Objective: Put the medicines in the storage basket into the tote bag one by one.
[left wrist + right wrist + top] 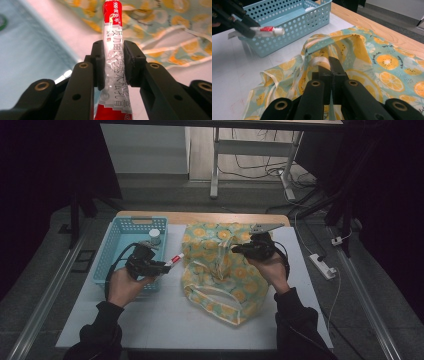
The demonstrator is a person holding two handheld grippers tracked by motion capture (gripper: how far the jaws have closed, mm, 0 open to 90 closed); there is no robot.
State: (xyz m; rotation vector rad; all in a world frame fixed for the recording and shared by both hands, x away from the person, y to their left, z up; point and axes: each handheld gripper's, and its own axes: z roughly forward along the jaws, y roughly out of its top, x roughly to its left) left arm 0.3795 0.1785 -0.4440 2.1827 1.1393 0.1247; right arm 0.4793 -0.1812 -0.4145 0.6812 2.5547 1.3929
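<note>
A red and white tube (112, 15) is clamped between the pads of my left gripper (113, 50), which is shut on its middle. In the high view the left gripper (167, 265) holds the tube (175, 260) between the blue basket (115, 245) and the lemon-print cloth bag (225, 275), pointing at the bag. My right gripper (235, 249) is shut on a raised fold at the bag's rim (322, 56), lifting it off the table. The right gripper (331, 66) view shows the tube (268, 30) hovering in front of the basket (294, 22).
A white jar (155, 236) stands in the basket's far right corner. The white table (165, 320) has a wooden far edge (200, 216). A power strip (322, 265) and cables lie on the floor to the right.
</note>
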